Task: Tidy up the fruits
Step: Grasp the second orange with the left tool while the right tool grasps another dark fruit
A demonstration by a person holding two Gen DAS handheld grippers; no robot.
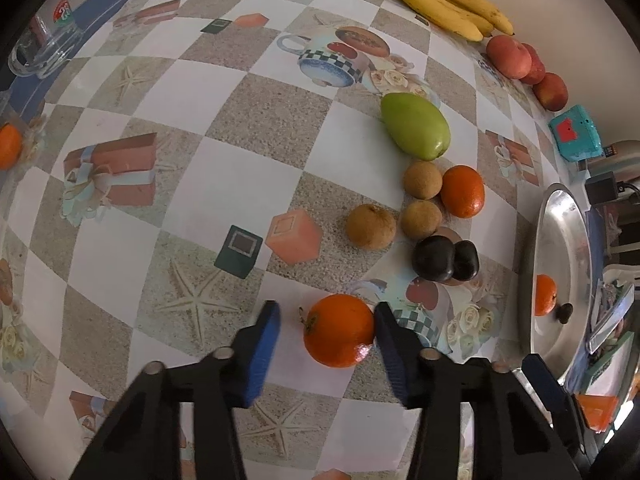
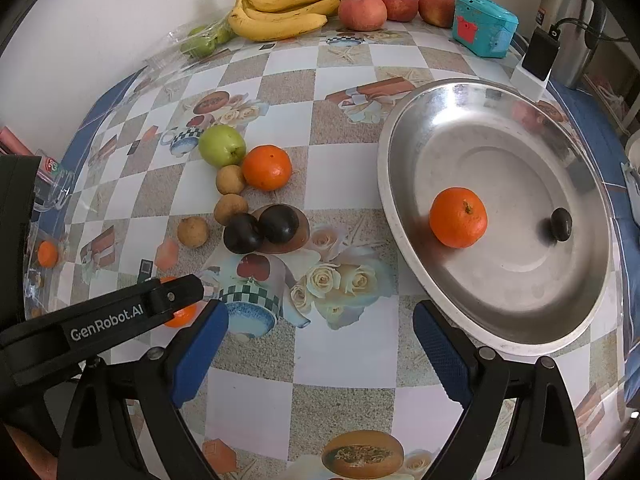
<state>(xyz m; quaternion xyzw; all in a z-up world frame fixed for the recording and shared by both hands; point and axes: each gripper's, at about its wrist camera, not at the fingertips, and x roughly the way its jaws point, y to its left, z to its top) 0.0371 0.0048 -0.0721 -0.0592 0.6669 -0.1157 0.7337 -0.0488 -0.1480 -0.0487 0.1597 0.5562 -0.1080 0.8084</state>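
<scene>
- The left claw [image 1: 326, 322] points down at the worktop [image 1: 248, 120]. An orange [image 1: 339, 330] sits between its blue pads. The right pad touches the orange, the left pad [image 1: 266, 344] does not, so nothing is squeezed.
- Just past it lie two dark fruits [image 1: 444, 260], three small brown fruits [image 1: 372, 226], another orange [image 1: 463, 191] and a green fruit [image 1: 416, 126].
- Bananas [image 1: 444, 0] and red apples [image 1: 516, 64] rest by the wall.
- The right claw [image 2: 320, 354] is spread wide with nothing in it (only the worktop below).
- Beside it the silver bowl [image 2: 520, 332] holds one orange [image 2: 458, 217] and one small dark fruit [image 2: 561, 224].
</scene>
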